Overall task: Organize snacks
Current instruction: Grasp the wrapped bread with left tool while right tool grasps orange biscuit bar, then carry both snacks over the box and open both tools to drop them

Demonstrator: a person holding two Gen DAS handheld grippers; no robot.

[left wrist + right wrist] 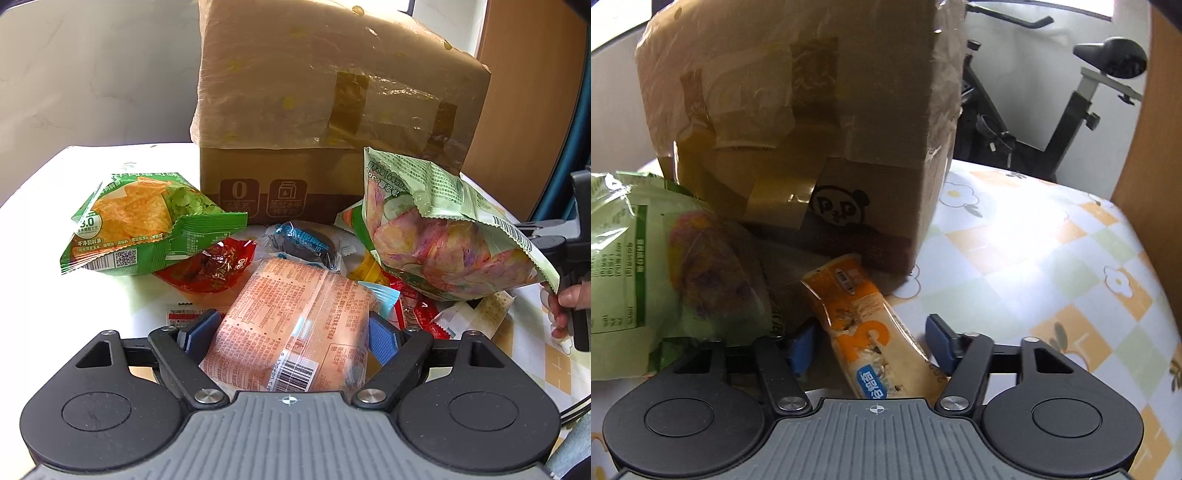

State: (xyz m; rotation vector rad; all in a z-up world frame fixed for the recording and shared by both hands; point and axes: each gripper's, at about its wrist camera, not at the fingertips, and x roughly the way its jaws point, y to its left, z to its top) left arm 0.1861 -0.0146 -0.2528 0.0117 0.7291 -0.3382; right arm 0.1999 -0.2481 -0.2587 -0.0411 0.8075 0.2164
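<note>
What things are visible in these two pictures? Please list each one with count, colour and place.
cardboard box: 1, brown, taped, behind the snacks
chip bag: 1, green, left
vegetable crisp bag: 1, pale green, right
orange packet: 1, between left tool pads
snack bar: 1, orange-cream, between right tool pads
red packet: 1, centre
tablecloth: 1, checked, flowered
exercise bike: 1, black, background
left tool: shut on packet
right tool: open

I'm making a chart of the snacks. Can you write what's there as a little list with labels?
left gripper: shut on orange packet
right gripper: open around orange snack bar
box: cardboard box, behind snacks
green bags: corn chips bag, pale green bag
surface: flowered tablecloth
</note>
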